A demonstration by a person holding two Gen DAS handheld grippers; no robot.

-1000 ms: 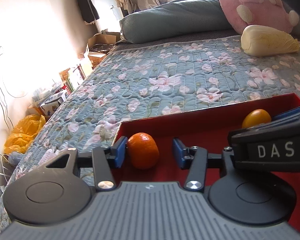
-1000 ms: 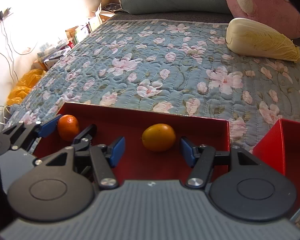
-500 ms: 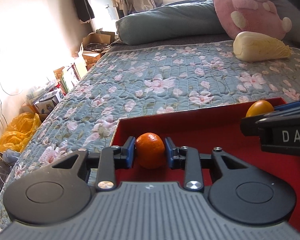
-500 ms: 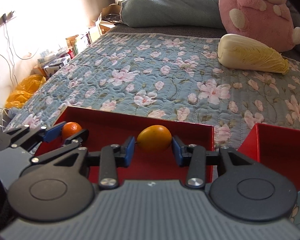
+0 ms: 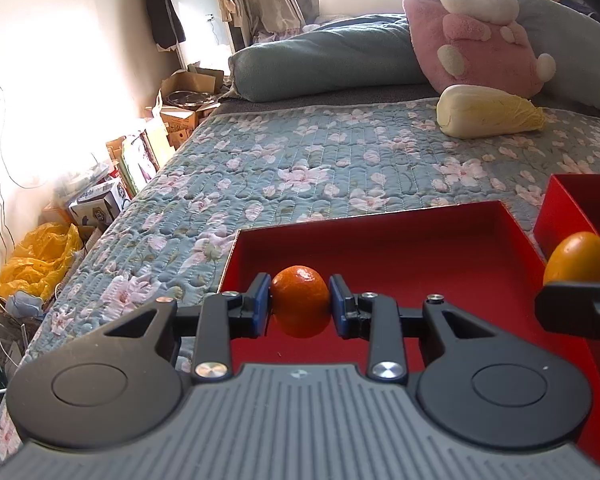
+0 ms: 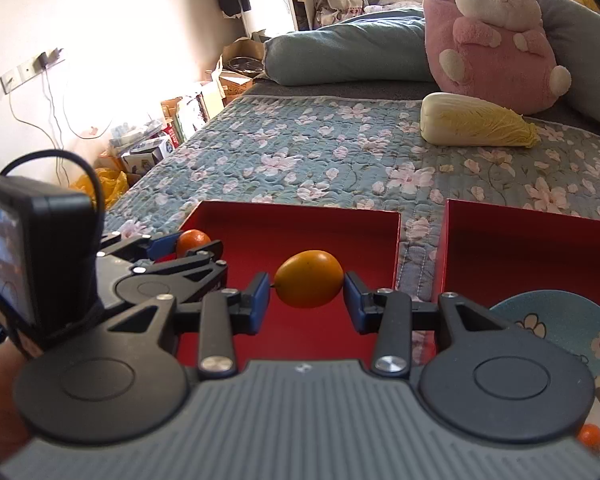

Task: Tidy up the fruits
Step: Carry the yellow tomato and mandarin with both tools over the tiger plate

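Observation:
My left gripper point(image 5: 300, 306) is shut on a round orange mandarin point(image 5: 299, 307) and holds it above the left red box point(image 5: 380, 248). My right gripper point(image 6: 306, 294) is shut on a yellow-orange oval fruit point(image 6: 309, 285), lifted above the same red box point(image 6: 300, 224). The left gripper with its mandarin point(image 6: 192, 240) shows at the left of the right wrist view. The oval fruit point(image 5: 578, 258) shows at the right edge of the left wrist view. A second red box point(image 6: 540, 248) stands to the right.
The boxes sit on a floral quilted bed point(image 5: 340, 168). A blue flowered plate point(image 6: 572, 344) with a small orange fruit point(image 6: 590, 438) lies at the lower right. A napa cabbage point(image 6: 476, 125), a pink plush point(image 6: 496, 36) and a pillow point(image 5: 324, 60) lie at the back.
Both grippers closed on their fruits, then lifted them up out of the red box; the view has risen and the second box and plate have come into sight.

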